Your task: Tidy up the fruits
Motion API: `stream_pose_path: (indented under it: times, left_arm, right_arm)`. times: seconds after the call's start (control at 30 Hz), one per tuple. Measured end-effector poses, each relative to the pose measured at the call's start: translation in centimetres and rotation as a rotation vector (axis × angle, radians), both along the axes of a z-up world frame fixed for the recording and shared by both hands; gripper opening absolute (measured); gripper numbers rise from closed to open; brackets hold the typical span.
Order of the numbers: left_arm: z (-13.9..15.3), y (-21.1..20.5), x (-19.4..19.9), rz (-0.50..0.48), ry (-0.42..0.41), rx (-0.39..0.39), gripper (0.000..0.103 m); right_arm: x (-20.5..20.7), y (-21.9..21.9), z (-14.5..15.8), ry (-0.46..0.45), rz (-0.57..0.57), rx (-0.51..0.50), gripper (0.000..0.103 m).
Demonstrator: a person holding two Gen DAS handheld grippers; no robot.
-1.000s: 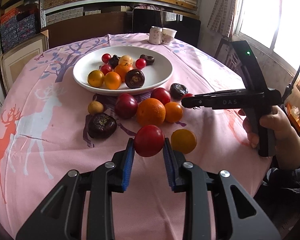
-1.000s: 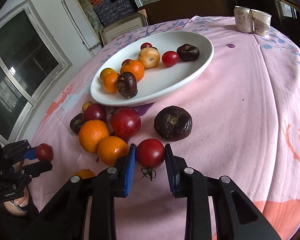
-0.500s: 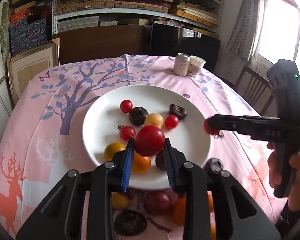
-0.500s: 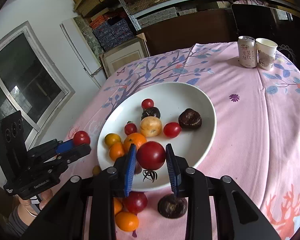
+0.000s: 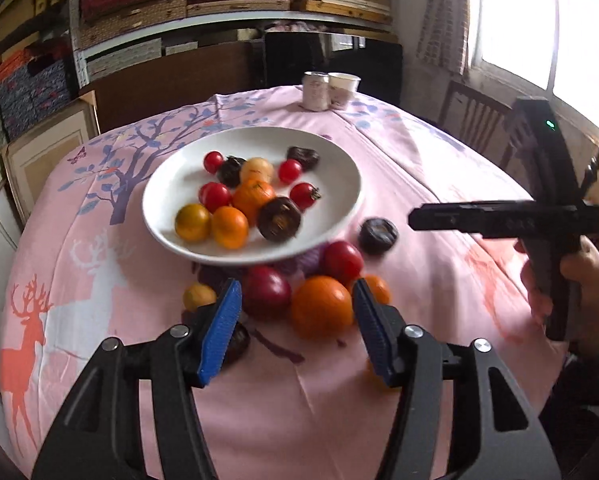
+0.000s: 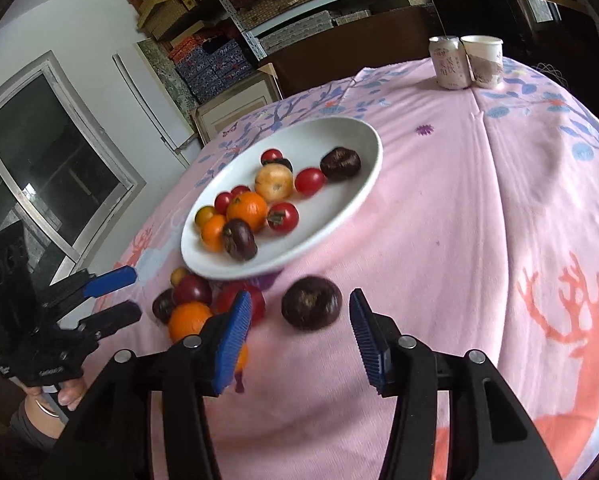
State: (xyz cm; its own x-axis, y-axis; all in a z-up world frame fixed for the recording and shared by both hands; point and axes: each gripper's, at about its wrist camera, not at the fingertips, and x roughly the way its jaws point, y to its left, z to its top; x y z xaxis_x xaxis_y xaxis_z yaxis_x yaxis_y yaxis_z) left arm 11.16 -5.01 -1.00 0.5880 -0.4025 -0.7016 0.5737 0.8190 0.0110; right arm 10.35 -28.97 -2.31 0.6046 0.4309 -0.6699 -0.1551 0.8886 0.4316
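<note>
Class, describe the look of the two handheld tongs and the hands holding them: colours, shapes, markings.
Both tongs are black plastic. The left tongs and right tongs have two angular fingers with silver screws and ribbed blue pads. Seen from the side, the right tongs carry a green light and a thin black cable. The right hand is bare, with a dark sleeve.

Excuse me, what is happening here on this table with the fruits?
A person is sorting fruit with handheld tongs. The left tongs and the right tongs are both open and empty. The white oval plate holds tomatoes, oranges and dark fruits; a large orange, a dark brown round fruit and others lie on the pink tablecloth.
</note>
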Motion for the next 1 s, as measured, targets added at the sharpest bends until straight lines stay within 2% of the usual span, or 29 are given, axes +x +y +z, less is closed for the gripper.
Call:
stream_pose_path:
  times: [0.13,0.2,0.27,0.3,0.33,0.4,0.57,0.67,0.9,0.93,0.97,1.0]
  left_arm:
    - [-1.7,-1.9,-4.4,-0.084,0.032,0.045,0.056]
    - [-2.6,-3.0,-4.9,-0.095,0.042,0.070,0.056]
    - [-3.7,-3.9,-4.5,-0.094,0.080,0.084,0.056]
    - [-4.4,-4.2,-4.4,-0.090,0.100,0.088,0.053]
    - [-5.0,-4.6,-4.1,-0.087,0.114,0.099,0.045]
    - [-5.6,-5.1,-3.7,-0.064,0.100,0.124,0.036]
    - [-3.3,-3.6,-4.5,-0.066,0.065,0.030,0.036]
    - [-1.8,-1.9,-5.0,-0.056,0.050,-0.032,0.036]
    - [-1.3,0.5,-4.5,0.017,0.074,-0.062,0.037]
    - [-1.4,0.7,-4.4,0.024,0.075,-0.063,0.037]
    - [-1.4,0.9,-4.3,0.031,0.075,-0.064,0.037]
    - [-1.4,1.1,-4.3,0.037,0.077,-0.069,0.037]
  right_arm:
    - [-1.0,-0.7,-1.8,0.053,-0.005,0.026,0.052]
    - [-1.3,-0.8,-1.5,0.031,-0.011,0.030,0.059]
    - [-1.2,-0.5,-1.6,0.032,-0.010,0.006,0.060]
    - [-1.1,-0.4,-1.7,0.037,-0.006,-0.003,0.060]
    - [-1.1,-0.3,-1.7,0.037,-0.005,-0.006,0.060]
    - [-1.0,-0.3,-1.6,0.029,-0.013,-0.013,0.060]
    - [-0.8,0.4,-1.4,0.033,0.003,-0.063,0.060]
    - [0.0,1.1,-1.2,0.027,0.003,-0.126,0.060]
    - [3.4,4.6,-2.1,0.056,0.026,-0.317,0.060]
    - [3.8,5.1,-2.2,0.052,0.028,-0.351,0.059]
    - [4.0,5.4,-2.2,0.044,0.030,-0.359,0.045]
    - [4.1,5.5,-2.2,0.042,0.041,-0.338,0.042]
